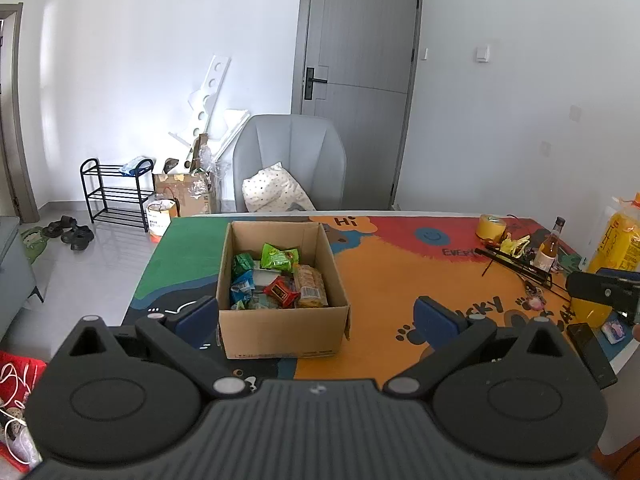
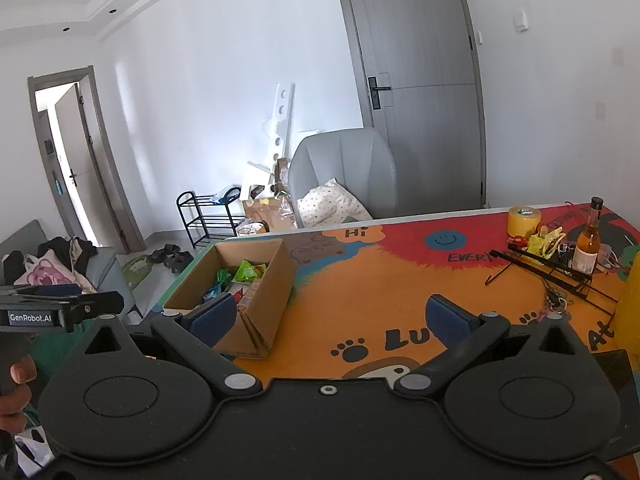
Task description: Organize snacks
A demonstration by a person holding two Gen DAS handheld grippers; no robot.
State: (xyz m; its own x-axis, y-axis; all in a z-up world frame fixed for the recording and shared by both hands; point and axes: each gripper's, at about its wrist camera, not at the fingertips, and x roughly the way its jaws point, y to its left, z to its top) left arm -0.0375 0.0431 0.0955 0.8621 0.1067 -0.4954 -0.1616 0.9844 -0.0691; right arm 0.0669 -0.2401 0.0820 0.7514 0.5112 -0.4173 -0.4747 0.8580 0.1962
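Observation:
An open cardboard box (image 1: 280, 328) stands on the colourful table mat (image 1: 392, 280). Inside lie several snack packets: a green bag (image 1: 279, 257), a red packet (image 1: 281, 291), a biscuit pack (image 1: 309, 286) and blue ones (image 1: 241, 285). My left gripper (image 1: 318, 318) hovers open just in front of the box, holding nothing. The right wrist view shows the same box (image 2: 256, 280) at the left, with my right gripper (image 2: 334, 318) open and empty over the orange mat (image 2: 372, 288). Part of the right gripper (image 1: 604, 290) shows at the left view's right edge.
At the table's right end are a yellow tape roll (image 2: 523, 220), a glass bottle (image 2: 587, 240), a black wire rack (image 2: 548, 268), crumpled yellow wrappers (image 2: 545, 240) and a yellow bag (image 1: 618, 240). A grey chair (image 1: 290, 160) with a cushion stands behind the table. A hand (image 2: 16, 376) holds the left tool.

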